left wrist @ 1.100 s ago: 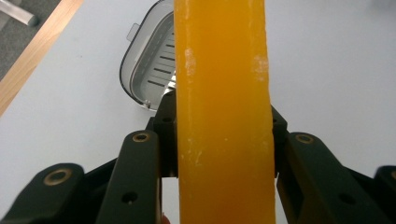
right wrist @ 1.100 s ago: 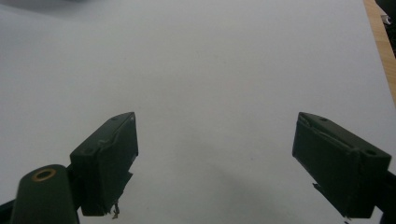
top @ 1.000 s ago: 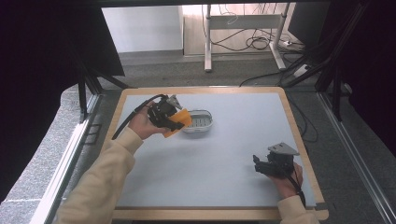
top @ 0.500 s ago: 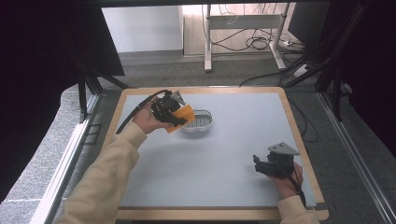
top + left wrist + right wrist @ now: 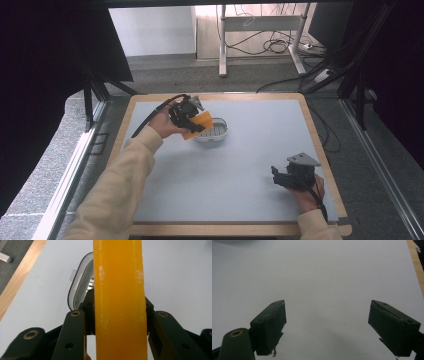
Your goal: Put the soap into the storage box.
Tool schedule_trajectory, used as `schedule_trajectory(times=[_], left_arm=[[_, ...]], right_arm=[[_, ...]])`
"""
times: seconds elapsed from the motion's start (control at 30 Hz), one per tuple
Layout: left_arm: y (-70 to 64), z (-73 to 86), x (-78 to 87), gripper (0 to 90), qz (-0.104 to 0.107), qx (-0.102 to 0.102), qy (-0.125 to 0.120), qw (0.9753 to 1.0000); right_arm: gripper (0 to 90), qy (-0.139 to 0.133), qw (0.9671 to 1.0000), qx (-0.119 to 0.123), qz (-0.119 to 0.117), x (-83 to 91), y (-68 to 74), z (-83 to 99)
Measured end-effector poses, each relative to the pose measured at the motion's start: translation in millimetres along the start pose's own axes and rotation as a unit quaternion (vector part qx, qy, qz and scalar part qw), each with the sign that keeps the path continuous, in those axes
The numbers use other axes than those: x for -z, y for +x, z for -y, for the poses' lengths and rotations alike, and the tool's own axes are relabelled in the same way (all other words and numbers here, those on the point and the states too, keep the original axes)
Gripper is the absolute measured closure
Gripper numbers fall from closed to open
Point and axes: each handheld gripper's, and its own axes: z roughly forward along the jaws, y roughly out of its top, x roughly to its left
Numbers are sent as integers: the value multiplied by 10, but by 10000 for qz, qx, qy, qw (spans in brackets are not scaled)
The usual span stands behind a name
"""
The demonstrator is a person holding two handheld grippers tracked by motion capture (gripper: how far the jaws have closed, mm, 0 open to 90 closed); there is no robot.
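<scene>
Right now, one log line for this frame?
left gripper: shut on orange soap bar | over soap dish | right gripper: open, idle

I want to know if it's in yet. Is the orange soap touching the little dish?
Cannot tell. In the left gripper view the orange soap, clamped by the left gripper, hides the dish where they would meet.

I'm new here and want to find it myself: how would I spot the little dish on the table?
Start at the pale blue table with the wooden rim. Toward its far left, the left gripper holds an orange bar. Right beside that bar sits the soap dish: a small, oval, greyish tray with a slotted floor.
</scene>
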Motion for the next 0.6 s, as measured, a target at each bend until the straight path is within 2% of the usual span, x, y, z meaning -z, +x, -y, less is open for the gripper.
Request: schedule_trajectory(times=[0.07, 0.33, 0.6], left_arm=[[17, -25, -36, 622, -46, 11, 62, 10000], [98, -113, -133, 622, 69, -15, 46, 10000], [123, -181, -180, 622, 133, -102, 41, 9999]], right_arm=[[151, 1, 10000, -1, -1, -1, -1, 1], [151, 7, 10000, -7, 5, -2, -7, 4], [152, 12, 10000, -5, 13, -3, -14, 8]])
